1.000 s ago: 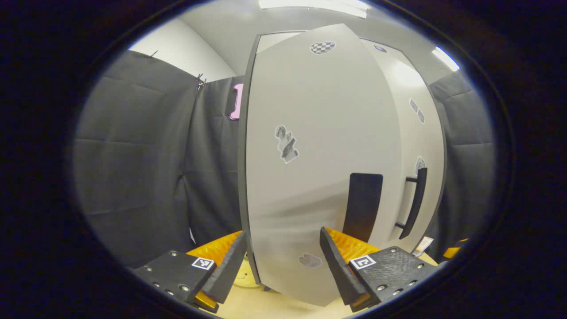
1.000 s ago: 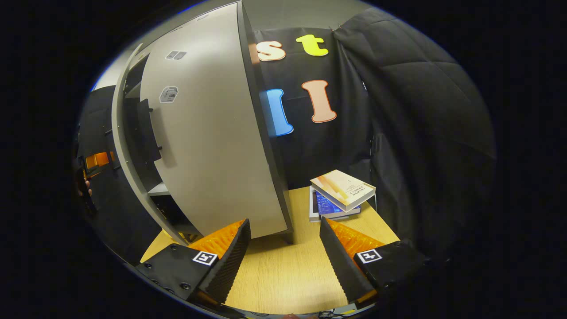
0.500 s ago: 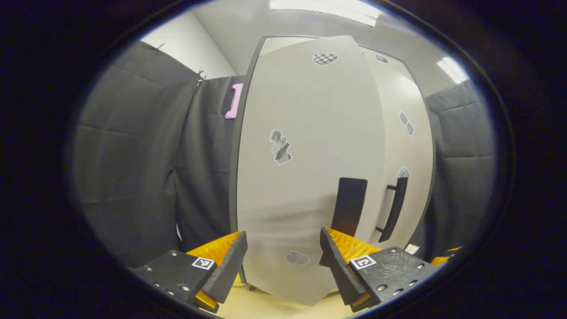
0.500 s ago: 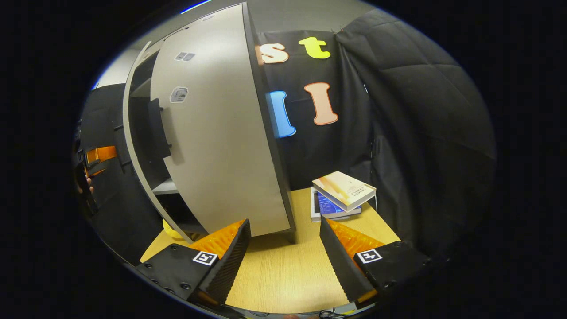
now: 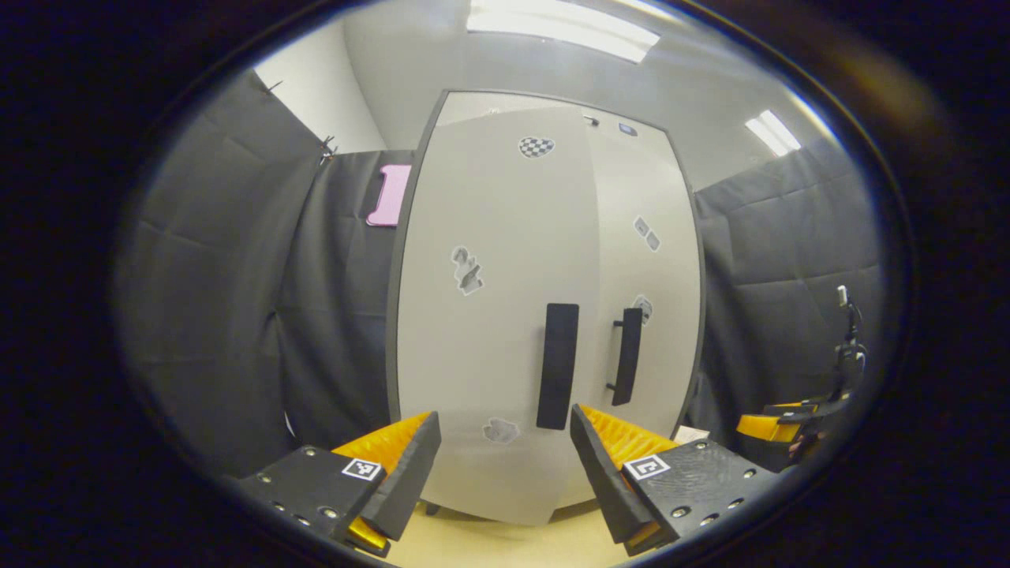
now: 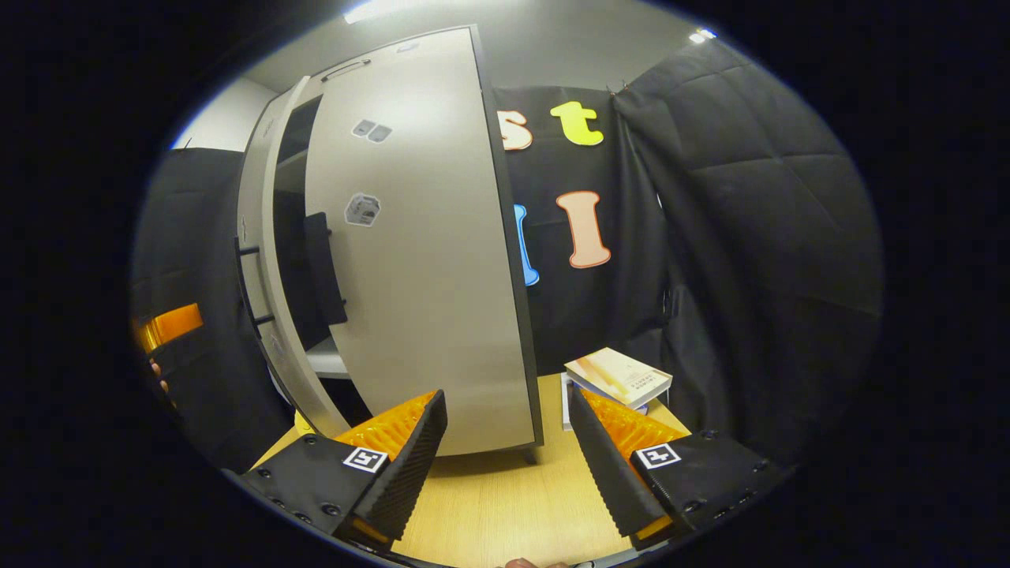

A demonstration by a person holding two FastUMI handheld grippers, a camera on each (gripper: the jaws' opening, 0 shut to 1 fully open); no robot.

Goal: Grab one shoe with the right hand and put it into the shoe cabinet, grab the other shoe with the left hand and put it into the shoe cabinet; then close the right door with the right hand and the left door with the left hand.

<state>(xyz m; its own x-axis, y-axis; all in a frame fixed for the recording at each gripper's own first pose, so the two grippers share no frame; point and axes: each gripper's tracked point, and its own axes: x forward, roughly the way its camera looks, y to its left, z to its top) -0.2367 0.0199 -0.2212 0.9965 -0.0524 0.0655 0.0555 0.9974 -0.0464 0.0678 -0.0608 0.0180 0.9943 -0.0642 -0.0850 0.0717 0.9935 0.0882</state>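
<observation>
The tall, smooth grey shoe cabinet (image 5: 505, 315) stands upright ahead of the left gripper (image 5: 505, 457), whose fingers are spread wide, holding nothing. Its two doors carry two vertical black bar handles (image 5: 557, 364). The right gripper (image 6: 509, 454) also gapes empty above the wood-grain worktop (image 6: 505, 505); beyond its right finger lie two stacked books (image 6: 619, 377).

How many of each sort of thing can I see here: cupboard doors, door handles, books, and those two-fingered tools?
Cupboard doors: 2, the left door and the right door.
Door handles: 2, one on the left door, one on the right.
Books: 2, a top book stacked on a lower book.
Tools: 2, the left tool and the right tool, both open.
Total: 8.
</observation>
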